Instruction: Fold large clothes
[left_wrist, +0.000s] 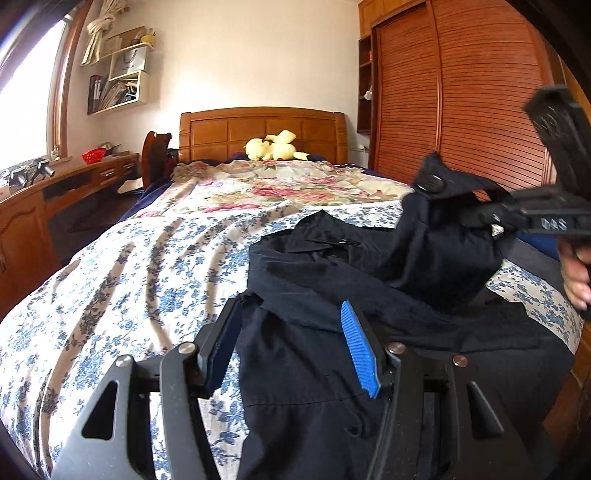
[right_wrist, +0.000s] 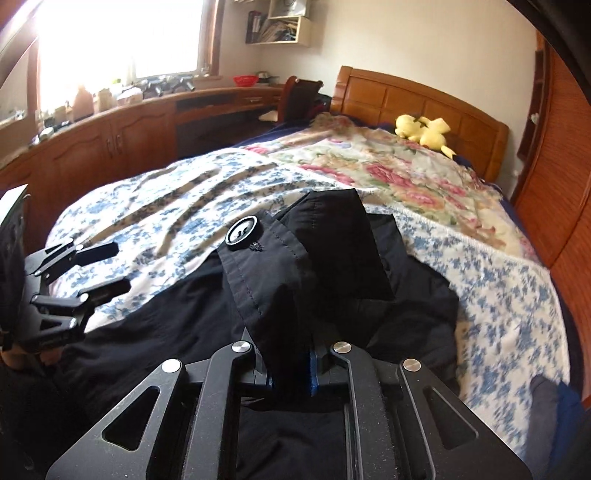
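A large dark navy garment (left_wrist: 314, 373) lies spread on the near part of the bed. My left gripper (left_wrist: 291, 347) stands open just above the garment's left edge, its pads apart and pressing on nothing. In the right wrist view the left gripper (right_wrist: 110, 269) shows at the left, fingers apart over the sheet. My right gripper (right_wrist: 295, 365) is shut on a cuff (right_wrist: 266, 280) of the garment that carries a big black button (right_wrist: 242, 230). The cuff is lifted above the rest of the cloth. From the left wrist view the right gripper (left_wrist: 487, 218) holds that cuff (left_wrist: 443, 243) up at the right.
The bed (left_wrist: 129, 280) has a blue-flowered sheet and a pink floral quilt (left_wrist: 280, 184) farther back. A yellow plush toy (left_wrist: 275, 146) lies by the wooden headboard (left_wrist: 258, 129). A slatted wardrobe (left_wrist: 461, 92) stands right, a desk (left_wrist: 55, 192) and chair (left_wrist: 157, 155) left. A person's hand (left_wrist: 576, 273) shows at the right edge.
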